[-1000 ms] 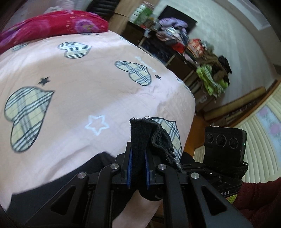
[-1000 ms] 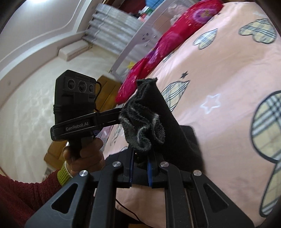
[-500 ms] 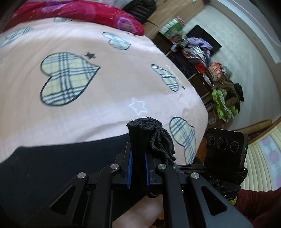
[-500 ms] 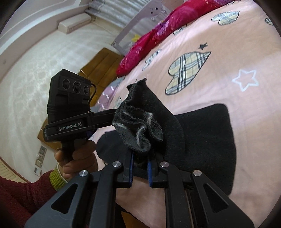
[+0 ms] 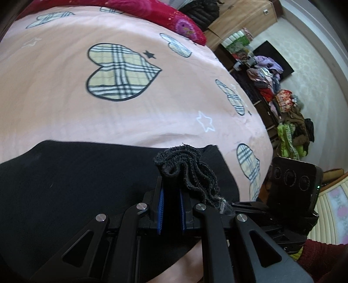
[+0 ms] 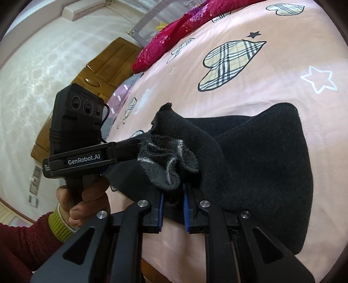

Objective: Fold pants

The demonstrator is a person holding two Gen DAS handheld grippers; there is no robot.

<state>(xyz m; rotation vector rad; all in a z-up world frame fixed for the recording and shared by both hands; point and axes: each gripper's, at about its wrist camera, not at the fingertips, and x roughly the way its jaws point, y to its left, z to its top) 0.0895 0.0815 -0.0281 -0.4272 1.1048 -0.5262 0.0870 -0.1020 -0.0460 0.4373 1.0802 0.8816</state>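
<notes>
Pink bed sheet (image 5: pixel 152 104) with plaid hearts. Black pants (image 6: pixel 261 165) lie flat on it. Red quilt (image 5: pixel 152 10) at the far edge.

Both grippers were black, with blue pads (image 5: pixel 160 209), silver screws and triangular cutouts. Left gripper (image 6: pixel 139 150) bore white "GenRobot.AI" lettering, a three-lens camera block (image 6: pixel 84 106) and a cable. Dark red sleeve (image 6: pixel 19 241), yellow-green cuff (image 6: pixel 57 226).

Home bedroom: bed w/ pink sheet (image 5: pixel 65 113), wardrobe (image 5: pixel 243 19).
</notes>
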